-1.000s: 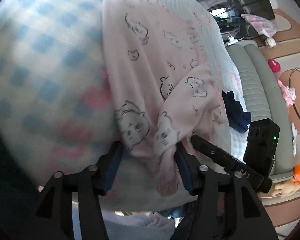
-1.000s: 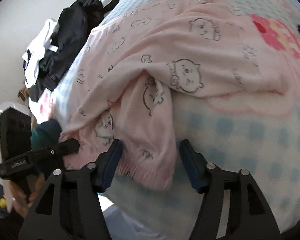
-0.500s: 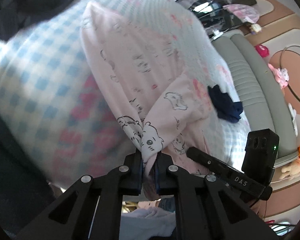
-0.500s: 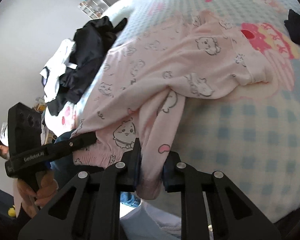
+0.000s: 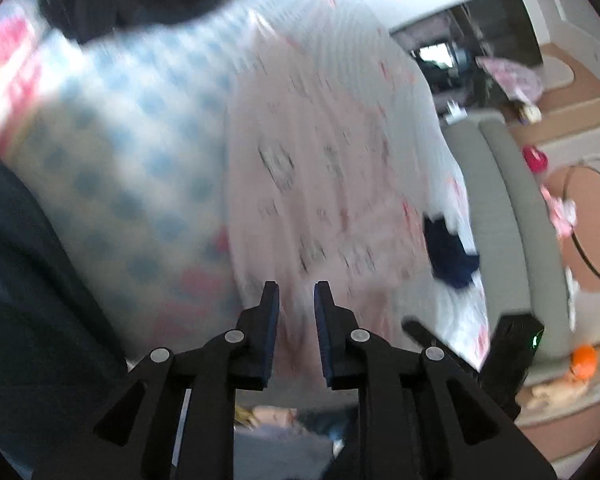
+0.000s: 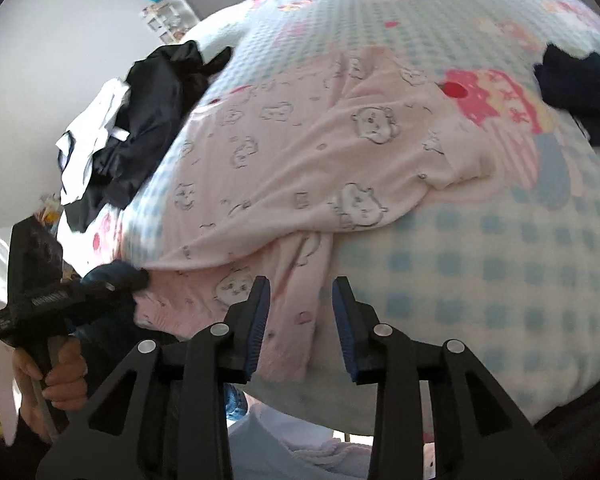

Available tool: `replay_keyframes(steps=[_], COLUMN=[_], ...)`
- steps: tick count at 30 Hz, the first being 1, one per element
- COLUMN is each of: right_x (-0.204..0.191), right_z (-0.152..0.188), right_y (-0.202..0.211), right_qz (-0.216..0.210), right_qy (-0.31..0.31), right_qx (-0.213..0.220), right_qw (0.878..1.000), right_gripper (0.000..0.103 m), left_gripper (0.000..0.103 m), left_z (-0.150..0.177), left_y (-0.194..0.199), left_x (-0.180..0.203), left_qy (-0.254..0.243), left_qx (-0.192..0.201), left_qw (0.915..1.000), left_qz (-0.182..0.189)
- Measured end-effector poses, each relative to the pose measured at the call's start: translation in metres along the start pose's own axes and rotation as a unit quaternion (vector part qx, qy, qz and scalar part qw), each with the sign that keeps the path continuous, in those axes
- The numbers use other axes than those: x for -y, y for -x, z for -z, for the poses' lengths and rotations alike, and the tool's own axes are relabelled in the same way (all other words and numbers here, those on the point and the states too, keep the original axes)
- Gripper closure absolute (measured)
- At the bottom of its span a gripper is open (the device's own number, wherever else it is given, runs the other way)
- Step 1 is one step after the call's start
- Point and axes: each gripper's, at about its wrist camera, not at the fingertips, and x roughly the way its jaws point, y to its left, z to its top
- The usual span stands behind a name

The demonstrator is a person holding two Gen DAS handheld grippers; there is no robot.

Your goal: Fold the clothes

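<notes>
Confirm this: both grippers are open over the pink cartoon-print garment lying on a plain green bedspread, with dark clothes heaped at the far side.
One detail is wrong: the bedspread is blue-and-white checked with pink cartoon patches, not plain green, as the right wrist view shows. The rest holds: left gripper and right gripper open over the pink cartoon-print garment, dark clothes heaped beyond.
</notes>
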Motion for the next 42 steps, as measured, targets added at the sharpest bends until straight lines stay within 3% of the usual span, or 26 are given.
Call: replay_keyframes(steps=[3,5,7,9,12,14,16,19,23,26,29,31,32,33,35,37,40,42], right_x=[0.009,0.009,0.009,0.012,0.048,0.072,0.094,0.128,0.147,0.163,0.177,0.180,0.181,0.181,0.180,0.176,0.167,0.160], right_z=[-0.007,-0.013,-0.014,-0.011,-0.009,-0.011,-0.017,-0.024,-0.032,-0.033,-0.032,-0.032,-0.032,-0.032,-0.033,-0.037,-0.050,-0.059], right_y=[-0.005,-0.016,-0.029,-0.044,-0.032,-0.020,-0.007,0.008,0.024,0.029,0.029,0.028,0.026,0.024,0.019,0.018,0.017,0.014], right_qz=[-0.004,-0.001,-0.001,0.009,-0.062,-0.056,-0.022,-0.005,0.031,0.032,0.018,0.015,0.015,0.014,0.018,0.015,0.013,0.010], right_qy=[0.001,0.005,0.012,0.010,-0.103,-0.141,-0.153,-0.185,-0.157,-0.170,-0.191,-0.194,-0.194,-0.193,-0.196,-0.191,-0.177,-0.167], right_qx=[-0.013,-0.024,-0.039,-0.062,-0.045,-0.025,-0.002,0.025,0.046,0.052,0.053,0.054,0.051,0.049,0.050,0.048,0.048,0.045], right_qw=[1.000,1.000,0.999,0.998,0.992,0.988,0.988,0.982,0.986,0.983,0.980,0.979,0.980,0.980,0.979,0.980,0.983,0.985], right_gripper=[0.070,0.068,0.063,0.063,0.063,0.063,0.063,0.063,0.055,0.055,0.055,0.055,0.053,0.053,0.052,0.051,0.051,0.051], left_gripper=[0.084,0.083,0.079,0.082,0.082,0.082,0.082,0.079,0.076,0.075,0.045,0.045,0.054,0.072,0.094,0.095,0.096,0.096], left_z=[-0.020,-0.027,-0.027,-0.026,-0.018,-0.014,-0.013,-0.007,0.002,0.019,0.037,0.048,0.049,0.047,0.036,0.016,-0.015,-0.035], left_y=[0.003,-0.002,-0.020,-0.038,-0.045,-0.064,-0.088,-0.123,-0.169,-0.200,-0.234,-0.246,-0.253,-0.252,-0.240,-0.208,-0.156,-0.128], left_x=[-0.005,-0.006,-0.003,0.000,0.038,0.071,0.104,0.148,0.208,0.237,0.254,0.248,0.246,0.244,0.239,0.231,0.218,0.206], left_qy=[0.004,0.006,0.003,-0.001,-0.062,-0.116,-0.163,-0.210,-0.272,-0.307,-0.338,-0.353,-0.358,-0.357,-0.340,-0.303,-0.263,-0.242], left_qx=[0.034,0.034,0.013,-0.007,0.007,-0.008,-0.027,-0.036,-0.047,-0.083,-0.119,-0.125,-0.126,-0.121,-0.112,-0.088,-0.042,-0.013], left_qw=[0.9986,0.9990,0.9984,0.9968,0.9943,0.9893,0.9832,0.9756,0.9609,0.9475,0.9326,0.9237,0.9199,0.9205,0.9289,0.9471,0.9634,0.9697], left_qz=[-0.039,-0.028,-0.054,-0.080,-0.086,-0.088,-0.078,-0.054,-0.022,-0.030,-0.042,-0.081,-0.097,-0.102,-0.094,-0.060,-0.034,-0.029])
